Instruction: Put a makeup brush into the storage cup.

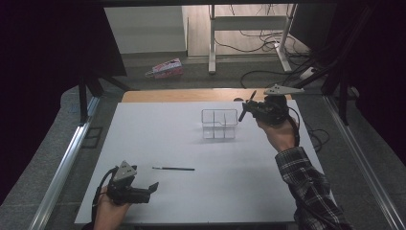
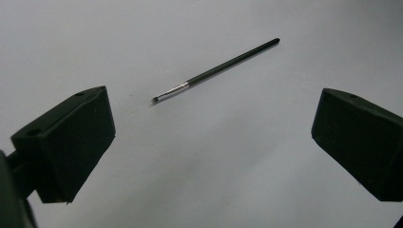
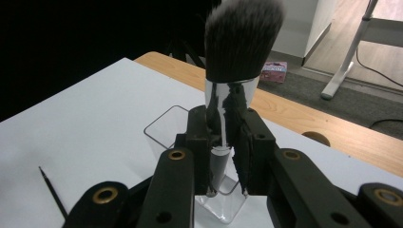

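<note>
Both grippers over the table
Left gripper (image 1: 152, 188) rests low near the front edge, jaws spread wide; right gripper (image 1: 246, 108) is raised farther back, jaws clamped together, plaid sleeve extended

The pink box (image 3: 274, 72) on the floor bears print ending in "KIN"; the rest is unreadable.

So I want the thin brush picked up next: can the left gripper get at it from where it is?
Probably yes: the left gripper is open, and only bare table lies between it and the thin brush.
</note>
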Available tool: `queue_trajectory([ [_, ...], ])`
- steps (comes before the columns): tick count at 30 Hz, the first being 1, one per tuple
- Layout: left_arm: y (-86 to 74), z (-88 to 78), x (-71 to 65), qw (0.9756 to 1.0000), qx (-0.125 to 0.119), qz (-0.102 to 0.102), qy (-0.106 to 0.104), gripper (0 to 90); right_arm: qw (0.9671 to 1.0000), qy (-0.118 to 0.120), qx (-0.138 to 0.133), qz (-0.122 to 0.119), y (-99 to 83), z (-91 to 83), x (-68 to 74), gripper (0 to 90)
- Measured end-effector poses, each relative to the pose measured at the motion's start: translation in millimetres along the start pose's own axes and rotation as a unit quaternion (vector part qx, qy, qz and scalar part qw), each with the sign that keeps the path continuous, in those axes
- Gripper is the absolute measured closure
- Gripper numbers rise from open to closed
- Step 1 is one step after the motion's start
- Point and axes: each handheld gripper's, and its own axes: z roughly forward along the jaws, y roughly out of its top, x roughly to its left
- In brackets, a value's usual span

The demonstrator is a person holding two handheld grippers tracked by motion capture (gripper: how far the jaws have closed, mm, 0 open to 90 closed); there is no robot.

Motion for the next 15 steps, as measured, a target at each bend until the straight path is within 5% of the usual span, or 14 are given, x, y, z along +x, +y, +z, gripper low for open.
queue_trajectory([
  [15,-0.1,-0.4,0.5,1.0000,-0.002,-0.001,0.000,1.5,1.0000,-0.006,0.002,-0.001,8.3,17.6,-3.4,76.8],
])
